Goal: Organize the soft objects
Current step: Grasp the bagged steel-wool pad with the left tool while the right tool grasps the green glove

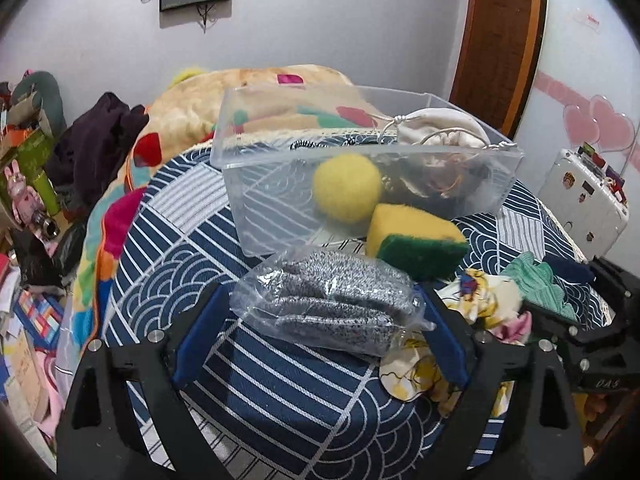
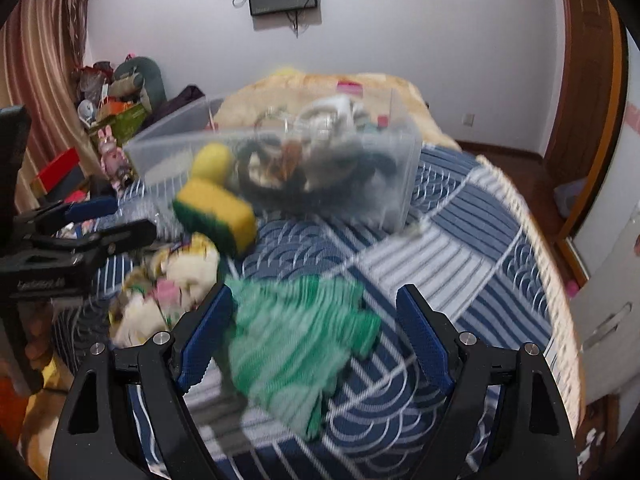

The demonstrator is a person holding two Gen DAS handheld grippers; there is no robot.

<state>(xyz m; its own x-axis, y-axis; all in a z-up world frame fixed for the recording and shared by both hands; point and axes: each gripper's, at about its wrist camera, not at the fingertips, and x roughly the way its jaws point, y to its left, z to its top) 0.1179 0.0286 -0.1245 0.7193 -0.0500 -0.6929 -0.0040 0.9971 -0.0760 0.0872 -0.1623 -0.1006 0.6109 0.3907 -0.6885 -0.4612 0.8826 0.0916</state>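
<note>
Bedroom setting: bed [image 1: 280, 380] covered with blue-and-white patterned spread, clear plastic bin [image 1: 256, 184] resting on it.

Left hand-held gripper [image 1: 320, 336]: fingers spread wide, flanking bagged steel scourers [image 1: 332, 308] without visible pinch. Bag lying on spread, just in front of bin, beside yellow-green sponge [image 1: 416, 240].

Right hand-held gripper [image 2: 316, 332]: fingers spread, green knitted cloth [image 2: 296, 340] lying between them, nearer left finger; contact not discernible owing to blur.

Risks:
- Slippery film bag likely to slide from pads if closed only on loose plastic.
- Limp cloth likely to drape, snag bin rim, or drag neighbouring floral fabric [image 2: 176, 280].
- Possible collision between both tools working close together.
</note>
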